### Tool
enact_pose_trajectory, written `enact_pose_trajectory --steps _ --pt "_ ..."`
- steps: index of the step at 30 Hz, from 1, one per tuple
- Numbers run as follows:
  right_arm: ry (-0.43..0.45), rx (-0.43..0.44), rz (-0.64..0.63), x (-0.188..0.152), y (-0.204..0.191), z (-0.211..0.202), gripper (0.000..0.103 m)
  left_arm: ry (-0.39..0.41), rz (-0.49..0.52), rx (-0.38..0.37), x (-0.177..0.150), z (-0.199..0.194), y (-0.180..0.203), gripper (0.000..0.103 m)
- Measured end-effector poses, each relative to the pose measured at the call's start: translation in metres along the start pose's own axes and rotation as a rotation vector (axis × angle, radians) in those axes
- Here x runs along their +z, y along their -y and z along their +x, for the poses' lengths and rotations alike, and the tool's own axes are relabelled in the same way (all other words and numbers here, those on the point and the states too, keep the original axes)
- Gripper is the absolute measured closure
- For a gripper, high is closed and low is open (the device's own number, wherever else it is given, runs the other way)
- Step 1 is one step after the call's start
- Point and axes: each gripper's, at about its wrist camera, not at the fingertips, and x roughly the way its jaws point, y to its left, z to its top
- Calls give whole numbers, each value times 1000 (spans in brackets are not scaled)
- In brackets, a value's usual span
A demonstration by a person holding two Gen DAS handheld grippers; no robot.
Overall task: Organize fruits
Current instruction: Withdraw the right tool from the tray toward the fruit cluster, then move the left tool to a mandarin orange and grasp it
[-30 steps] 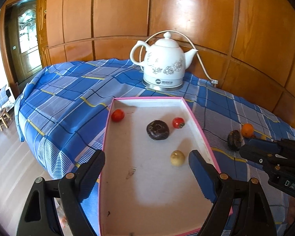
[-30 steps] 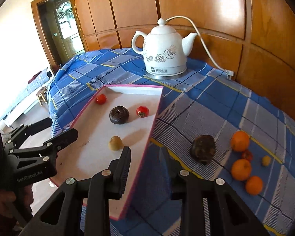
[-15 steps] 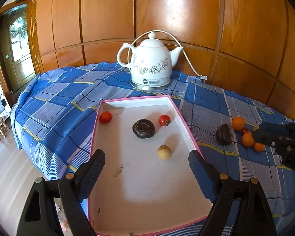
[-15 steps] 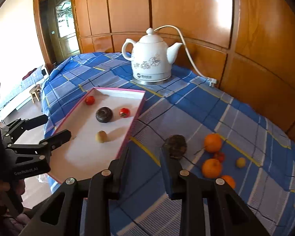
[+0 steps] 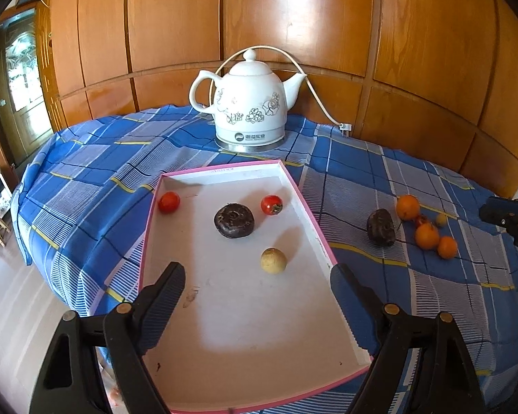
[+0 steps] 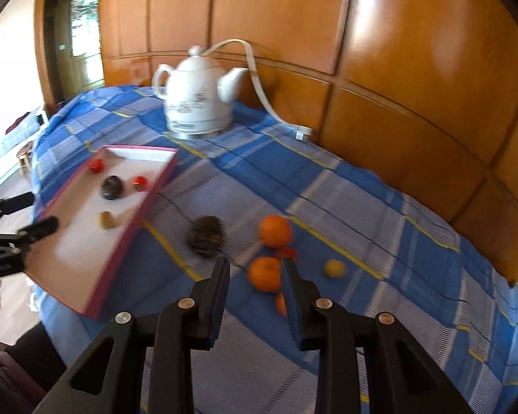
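Four fruits lie in the pink-rimmed white tray [image 5: 304,203]: two red tomatoes [image 5: 169,202], a dark brown wrinkled fruit [image 5: 233,221] and a small tan one [image 5: 273,259]. Your left gripper [image 5: 257,284] hangs wide open over the tray, holding nothing. Your right gripper [image 6: 255,269], jaws narrowly parted and empty, hovers above the oranges [image 6: 265,273] on the blue checked cloth [image 6: 362,207].
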Motion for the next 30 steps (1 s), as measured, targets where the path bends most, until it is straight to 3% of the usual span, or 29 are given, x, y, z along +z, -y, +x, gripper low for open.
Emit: enact_pose_trajectory --steps 4,11,21,25,30 --pt "-20 -74 33 -7 35 3 73 -21 -2 -35 2 3 3 28" --pt "-75 -152 152 -33 94 21 73 -51 80 -128 9 7 32 36" --pt "-97 -73 348 -52 133 26 73 -143 187 -334 21 24 101 54" --pt "-95 -44 355 -48 129 25 73 -201 213 -424 29 42 135 59" --pt "-99 -13 353 -46 123 27 73 -254 236 -477 36 67 175 65"
